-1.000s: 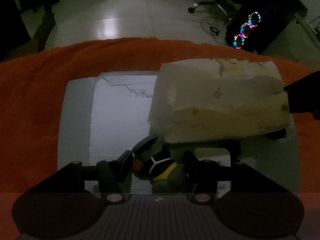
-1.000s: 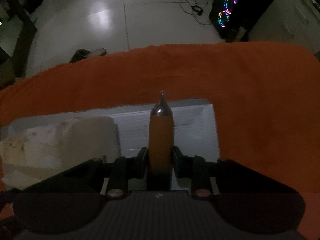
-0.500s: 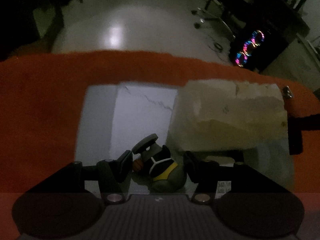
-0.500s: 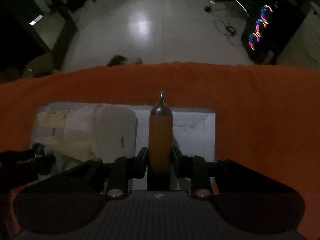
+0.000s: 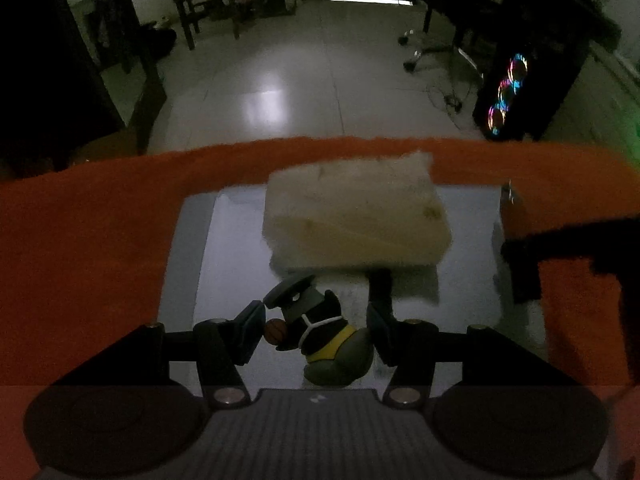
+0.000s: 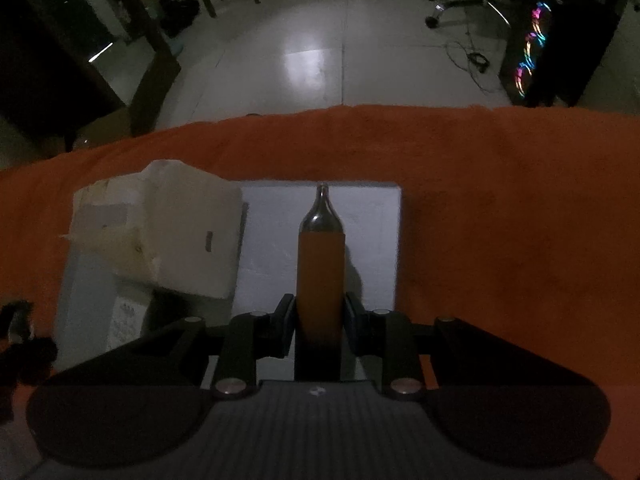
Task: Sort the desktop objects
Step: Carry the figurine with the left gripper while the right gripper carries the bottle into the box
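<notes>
Orange-sleeved metal cartridge (image 6: 321, 276) sits clamped in the right gripper (image 6: 320, 320); the left gripper (image 5: 316, 330) pinches a small dark penguin figurine (image 5: 320, 336). Both hang at frame centre over the pale grey tray (image 5: 188, 248), likely mid-carry; each needs a sorting spot next.

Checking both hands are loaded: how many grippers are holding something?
2. The left gripper grips a small dark cap-wearing figurine; the right gripper grips an orange silver-tipped cartridge.

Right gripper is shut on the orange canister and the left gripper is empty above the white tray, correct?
Not quite. The left gripper is not empty: the left wrist view shows it shut on a small toy figure above the white tray. The right gripper is indeed shut on the orange canister.
</notes>
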`<control>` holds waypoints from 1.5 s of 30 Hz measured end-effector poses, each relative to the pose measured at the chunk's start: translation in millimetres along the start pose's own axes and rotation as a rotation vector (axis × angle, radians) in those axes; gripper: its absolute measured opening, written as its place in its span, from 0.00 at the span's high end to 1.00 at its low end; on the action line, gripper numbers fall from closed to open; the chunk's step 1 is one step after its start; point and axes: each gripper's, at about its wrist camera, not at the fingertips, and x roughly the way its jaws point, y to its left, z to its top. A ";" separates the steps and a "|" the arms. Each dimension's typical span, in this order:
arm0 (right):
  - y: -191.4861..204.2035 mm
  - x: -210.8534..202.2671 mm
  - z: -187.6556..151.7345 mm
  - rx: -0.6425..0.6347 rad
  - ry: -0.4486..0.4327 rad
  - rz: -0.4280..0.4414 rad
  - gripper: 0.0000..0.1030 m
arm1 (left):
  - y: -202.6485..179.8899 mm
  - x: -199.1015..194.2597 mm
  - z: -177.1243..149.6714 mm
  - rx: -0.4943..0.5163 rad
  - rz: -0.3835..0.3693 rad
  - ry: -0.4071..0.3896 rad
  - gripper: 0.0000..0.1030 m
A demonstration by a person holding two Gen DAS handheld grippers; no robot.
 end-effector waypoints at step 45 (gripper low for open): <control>99.5 -185.7 -204.2 -0.116 -0.020 0.147 0.73 | 49.0 -132.0 -186.6 -0.082 -0.209 -0.011 0.50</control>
